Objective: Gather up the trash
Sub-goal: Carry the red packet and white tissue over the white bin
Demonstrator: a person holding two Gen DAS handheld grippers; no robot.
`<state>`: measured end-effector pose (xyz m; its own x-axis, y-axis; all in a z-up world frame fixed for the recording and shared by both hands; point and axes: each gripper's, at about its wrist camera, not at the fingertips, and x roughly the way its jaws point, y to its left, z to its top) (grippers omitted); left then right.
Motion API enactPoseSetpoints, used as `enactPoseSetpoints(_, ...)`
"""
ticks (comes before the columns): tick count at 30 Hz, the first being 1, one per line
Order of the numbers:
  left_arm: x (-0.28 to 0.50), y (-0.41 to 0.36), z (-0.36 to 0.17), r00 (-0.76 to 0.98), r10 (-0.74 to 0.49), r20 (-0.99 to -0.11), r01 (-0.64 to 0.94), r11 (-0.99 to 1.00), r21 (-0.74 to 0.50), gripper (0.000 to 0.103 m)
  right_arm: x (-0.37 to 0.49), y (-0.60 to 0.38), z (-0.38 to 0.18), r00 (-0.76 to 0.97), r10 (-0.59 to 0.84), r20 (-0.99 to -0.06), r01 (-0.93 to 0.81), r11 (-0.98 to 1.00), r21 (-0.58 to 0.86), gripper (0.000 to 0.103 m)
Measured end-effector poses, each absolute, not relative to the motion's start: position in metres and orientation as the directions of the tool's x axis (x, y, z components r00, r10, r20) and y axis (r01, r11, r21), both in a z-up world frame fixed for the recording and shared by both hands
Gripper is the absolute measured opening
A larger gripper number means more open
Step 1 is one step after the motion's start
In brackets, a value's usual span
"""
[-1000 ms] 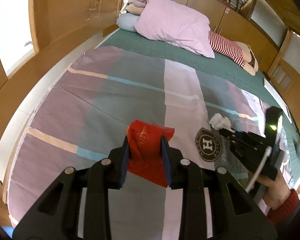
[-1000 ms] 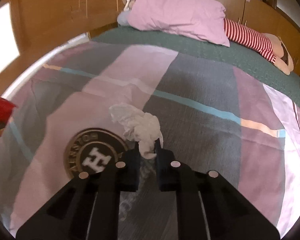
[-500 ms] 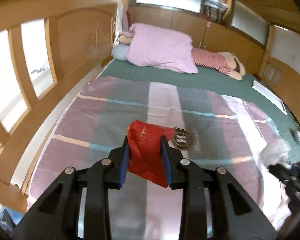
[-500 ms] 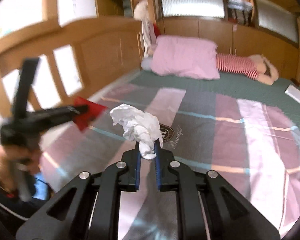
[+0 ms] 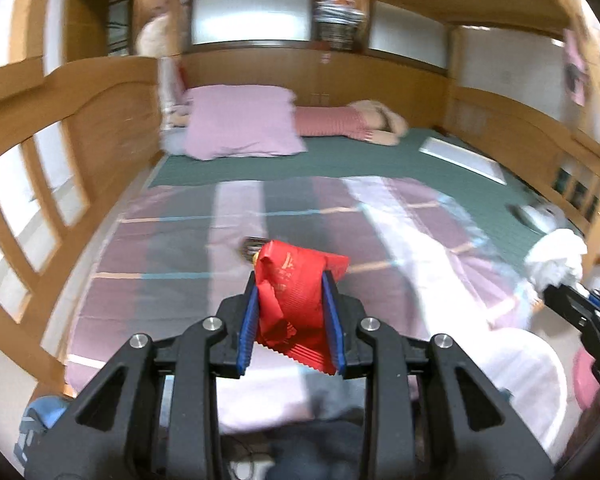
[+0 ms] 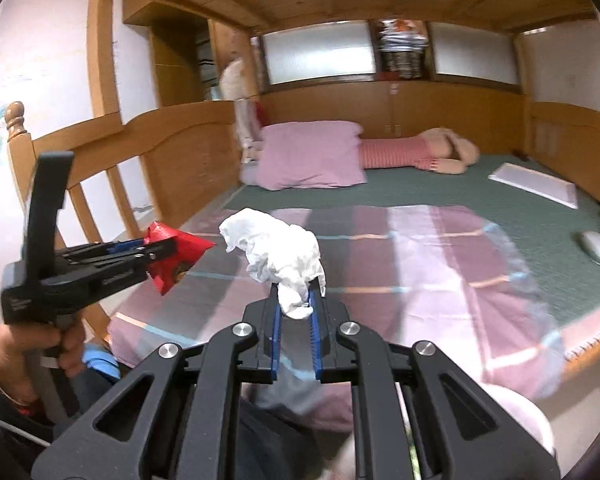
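Both lifted off quilt | left hand-held gripper (image 5: 291, 312) clenches crinkly red wrapper (image 5: 296, 288) | right hand-held gripper (image 6: 298, 312) clenches crumpled white tissue (image 6: 276, 252)

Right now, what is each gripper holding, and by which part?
The left gripper pinches a red wrapper across its middle. The right gripper clamps a crumpled white tissue by its lower tail, the bulk standing above the fingers.

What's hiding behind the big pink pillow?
Behind the pink pillow lies a striped stuffed doll; its right-hand end shows, the rest is covered. A pale plush toy stands at the pillow's left.
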<state>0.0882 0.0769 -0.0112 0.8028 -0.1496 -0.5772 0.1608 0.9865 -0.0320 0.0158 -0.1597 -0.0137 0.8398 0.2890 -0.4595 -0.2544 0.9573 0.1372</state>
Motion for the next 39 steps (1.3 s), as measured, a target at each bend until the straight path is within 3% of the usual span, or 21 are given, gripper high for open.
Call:
enactPoseSetpoints(15,0.025,-0.045,-0.012,0.77,-0.295,-0.566,0.368,0.93,0.015,0.031,-0.052,-0.275,-0.05,0.832,0.059,-0.551,-0.008,0.995,0.095,0.013)
enactPoseSetpoints(39,0.035,-0.075,-0.064,0.658,-0.337,-0.674,0.441,0.897,-0.018,0.031,-0.057,-0.302,-0.102,0.727,0.014,-0.687,0.06,0.995,0.084,0.013)
